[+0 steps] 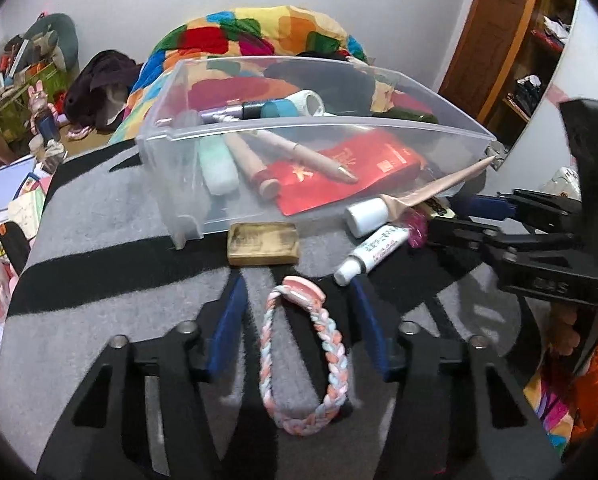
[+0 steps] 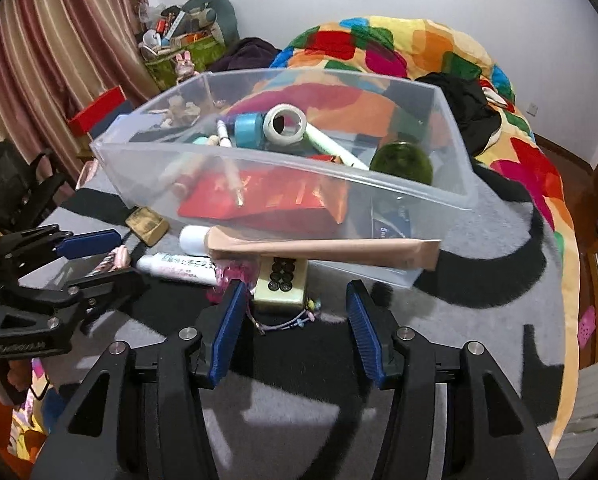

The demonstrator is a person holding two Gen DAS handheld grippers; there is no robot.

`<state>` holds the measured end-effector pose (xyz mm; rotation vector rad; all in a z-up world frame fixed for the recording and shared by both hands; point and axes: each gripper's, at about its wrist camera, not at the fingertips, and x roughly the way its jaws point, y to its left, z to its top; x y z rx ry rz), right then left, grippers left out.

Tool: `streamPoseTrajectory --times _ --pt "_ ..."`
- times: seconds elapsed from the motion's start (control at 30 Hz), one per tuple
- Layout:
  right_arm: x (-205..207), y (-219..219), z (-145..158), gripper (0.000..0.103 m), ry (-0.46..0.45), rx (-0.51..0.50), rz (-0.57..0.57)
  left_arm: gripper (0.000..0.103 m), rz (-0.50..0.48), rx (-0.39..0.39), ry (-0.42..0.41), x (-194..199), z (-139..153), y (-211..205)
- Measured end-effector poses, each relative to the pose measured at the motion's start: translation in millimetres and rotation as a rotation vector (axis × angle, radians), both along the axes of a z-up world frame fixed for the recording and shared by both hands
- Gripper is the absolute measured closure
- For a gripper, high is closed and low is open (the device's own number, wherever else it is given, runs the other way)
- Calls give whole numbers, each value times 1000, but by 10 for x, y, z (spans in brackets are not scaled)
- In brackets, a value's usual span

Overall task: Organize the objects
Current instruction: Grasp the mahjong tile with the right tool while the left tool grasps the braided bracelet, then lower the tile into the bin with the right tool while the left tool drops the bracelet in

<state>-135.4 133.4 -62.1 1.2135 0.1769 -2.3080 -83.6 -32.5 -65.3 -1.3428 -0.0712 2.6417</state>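
over blanket | left gripper (image 1: 299, 312) jaws spread astride braided bracelet (image 1: 303, 364) | right gripper (image 2: 297, 312) jaws spread

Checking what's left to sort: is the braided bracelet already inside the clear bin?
No, the braided bracelet lies on the blanket outside the clear bin.

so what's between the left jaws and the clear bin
In the left wrist view, the braided bracelet lies between the open left gripper jaws; beyond it the gold block sits against the clear bin.
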Motion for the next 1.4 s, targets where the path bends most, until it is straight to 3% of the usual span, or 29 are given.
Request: streamPoseTrajectory --times 0.1,0.2,0.3,0.77,1.4 --pt "-26 -13 -11 76 -3 5 -1 64 -13 -24 27 40 -11 59" --pt "1 -3 9 81 11 0 4 79 -20 -35 45 77 -10 74" --pt "60 25 32 81 19 -12 12 83 -21 -10 49 122 -1 43" --pt "413 133 274 81 52 -99 58 83 13 56 114 239 249 -14" --pt "237 57 873 81 209 -189 18 83 64 84 342 -23 1110 -170"
